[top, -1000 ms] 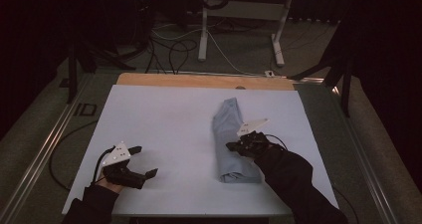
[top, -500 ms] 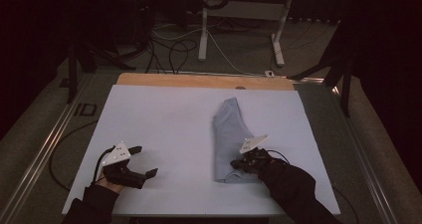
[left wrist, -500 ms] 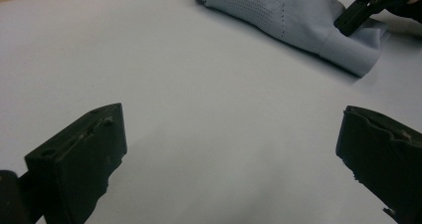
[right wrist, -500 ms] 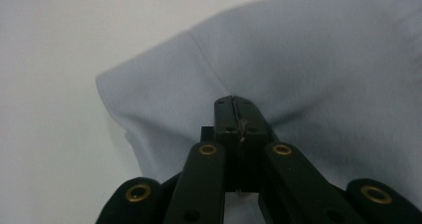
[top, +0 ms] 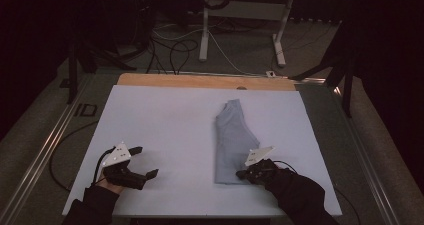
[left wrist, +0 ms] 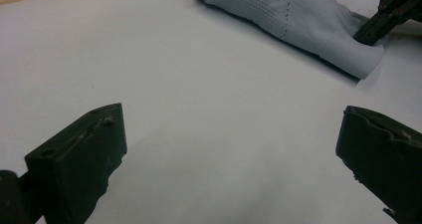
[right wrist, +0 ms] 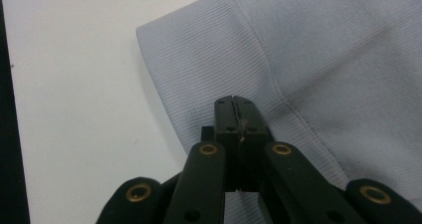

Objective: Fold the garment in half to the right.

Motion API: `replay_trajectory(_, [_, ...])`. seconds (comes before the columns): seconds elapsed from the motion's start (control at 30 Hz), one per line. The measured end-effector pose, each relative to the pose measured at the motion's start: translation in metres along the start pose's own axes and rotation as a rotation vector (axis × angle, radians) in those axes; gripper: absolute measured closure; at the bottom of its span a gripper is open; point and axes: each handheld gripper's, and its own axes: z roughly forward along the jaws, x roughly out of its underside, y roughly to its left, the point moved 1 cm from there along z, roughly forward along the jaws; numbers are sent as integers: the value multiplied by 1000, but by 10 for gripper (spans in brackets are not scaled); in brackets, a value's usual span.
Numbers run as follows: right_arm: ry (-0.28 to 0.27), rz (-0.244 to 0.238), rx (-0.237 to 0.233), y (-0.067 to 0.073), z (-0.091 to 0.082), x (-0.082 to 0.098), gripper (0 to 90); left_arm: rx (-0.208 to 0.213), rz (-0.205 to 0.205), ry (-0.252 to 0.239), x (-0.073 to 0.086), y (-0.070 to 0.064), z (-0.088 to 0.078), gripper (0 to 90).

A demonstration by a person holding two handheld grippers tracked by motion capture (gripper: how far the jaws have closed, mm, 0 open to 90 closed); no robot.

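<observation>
Dark floor and loose cables ring the white table (top: 165,120), which fills the middle of the high view. Right of centre lies a folded pale blue garment (top: 232,140), running top to bottom. At its lower right edge the right gripper (top: 243,174) rests on the ribbed hem, jaws pressed together. Lower left, the left gripper (top: 145,161) sits with jaws spread wide over bare table, well apart from the cloth.

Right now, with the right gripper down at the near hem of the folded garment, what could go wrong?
The right gripper is shut with its tips over the ribbed hem of the garment; whether any fabric is pinched isn't clear, so a pull may slip off. If it does catch, dragging could undo the fold. The left gripper is open and well apart, so nothing pins the cloth to the table.
</observation>
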Motion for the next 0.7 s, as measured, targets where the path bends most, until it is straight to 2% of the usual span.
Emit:
replay_trajectory(0.03, [-3,-11,-7,-2,1,1,900,-1,-2,0,0,0,0,6])
replay_trajectory(0.1, [-3,-1,-7,-1,1,0,900,-1,1,1,0,0,0,6])
replay_trajectory(0.13, [-1,-26,-13,-3,1,0,900,0,1,0,-1,0,1,6])
replay_trajectory(0.17, [-2,-28,-16,-4,1,0,900,0,1,2,-1,0,1,6])
replay_trajectory(0.27, [-3,-17,-16,-4,2,0,900,-1,6,3,-1,-1,1,6])
replay_trajectory(0.3, [-4,11,-19,-3,1,-2,900,-1,8,4,-1,-1,1,6])
replay_trajectory(0.33, [-3,15,-19,-3,1,-2,900,0,7,1,-2,0,1,6])
replay_trajectory(0.4, [-23,-2,-35,-6,-2,-5,900,-2,2,-2,-2,0,0,6])
replay_trajectory(0.5, [-43,4,-33,-6,-6,-7,899,-2,4,-2,-2,0,0,6])
replay_trajectory(0.53, [-44,-8,-21,-7,-9,-9,880,-2,2,-1,-1,1,0,6])
replay_trajectory(0.57, [-71,-4,-17,-8,-14,-13,824,-1,-1,-1,-1,1,0,6])
replay_trajectory(0.67, [-95,-5,-30,-10,-20,-18,709,1,3,0,-1,0,0,6])
replay_trajectory(0.7, [-95,-5,-30,-10,-20,-18,709,1,3,0,-1,0,0,6])
